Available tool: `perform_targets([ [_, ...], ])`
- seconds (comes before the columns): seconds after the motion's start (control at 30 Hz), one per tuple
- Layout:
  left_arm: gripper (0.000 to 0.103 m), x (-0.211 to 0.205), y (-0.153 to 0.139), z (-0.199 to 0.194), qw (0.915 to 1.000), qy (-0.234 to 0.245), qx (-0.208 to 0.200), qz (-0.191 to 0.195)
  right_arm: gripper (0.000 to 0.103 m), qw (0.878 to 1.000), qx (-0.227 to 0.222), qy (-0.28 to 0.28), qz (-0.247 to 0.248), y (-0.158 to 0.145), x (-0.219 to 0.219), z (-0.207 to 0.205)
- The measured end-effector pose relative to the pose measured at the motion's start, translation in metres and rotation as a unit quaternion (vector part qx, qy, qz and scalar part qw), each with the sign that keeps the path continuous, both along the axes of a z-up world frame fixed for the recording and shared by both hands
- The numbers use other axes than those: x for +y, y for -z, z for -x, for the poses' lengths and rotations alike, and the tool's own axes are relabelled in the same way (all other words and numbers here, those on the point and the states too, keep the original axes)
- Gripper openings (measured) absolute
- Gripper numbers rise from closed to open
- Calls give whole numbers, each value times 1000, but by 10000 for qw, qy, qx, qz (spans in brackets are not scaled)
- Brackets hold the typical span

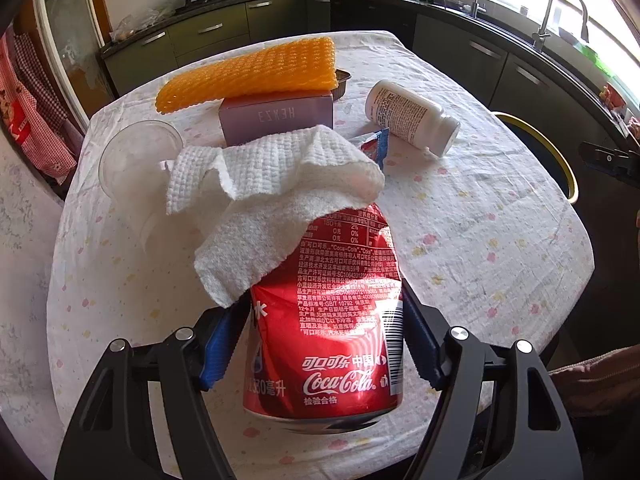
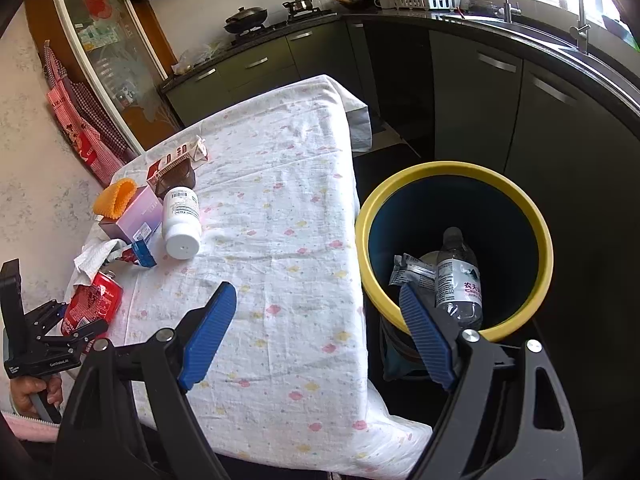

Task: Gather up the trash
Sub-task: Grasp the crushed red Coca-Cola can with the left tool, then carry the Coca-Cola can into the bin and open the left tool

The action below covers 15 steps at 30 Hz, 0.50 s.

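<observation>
Kitchen cabinets and a bright window ring the table [image 1: 480, 240], which wears a flowered white cloth and carries most of what I need to clear. My left gripper [image 1: 320, 344] straddles the crushed red cola can [image 1: 332, 320], which stands near the table's front edge; its blue pads [image 1: 218, 344] sit against the can's sides, so I read this as a grip just taking hold, though I can't be sure how firmly it bites. A white paper towel [image 1: 272, 200] is draped over the can's top and hangs down one side, untouched by the fingers.

My right gripper [image 2: 316, 336] hangs spread wide and empty, over the table's edge and the yellow-rimmed bin [image 2: 452, 172] standing on the floor beside the table. A water bottle [image 2: 458, 280] and a wrapper [image 2: 412, 272] already lie inside it.

To do this step well, I want the squeeze low and square on the dented can, since crumpled metal may slip or fold further. Lifting straight up, slowly, should let the towel either ride along or slide off cleanly. The pill bottle [image 1: 412, 118], purple box [image 1: 276, 118], orange foam net [image 1: 248, 74] and clear cup [image 1: 136, 160] lie farther back on the cloth, so I'd carry the can toward the bin along the near edge.
</observation>
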<state>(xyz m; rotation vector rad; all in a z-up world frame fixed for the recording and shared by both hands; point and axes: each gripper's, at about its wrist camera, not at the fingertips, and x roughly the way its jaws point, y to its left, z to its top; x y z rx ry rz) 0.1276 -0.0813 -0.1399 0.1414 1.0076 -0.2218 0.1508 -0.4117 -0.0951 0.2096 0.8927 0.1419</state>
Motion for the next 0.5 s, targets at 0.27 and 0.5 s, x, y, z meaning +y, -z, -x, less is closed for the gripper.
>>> perform_targets([
  [0.27,72,5,-3,13,9982,424,315,270,79,9999,89,-36,-89,6,2,-2],
  [0.5,72,7,-12,25,9946,697,402,659,79,9997,143,-111,-134,10,7,-4],
])
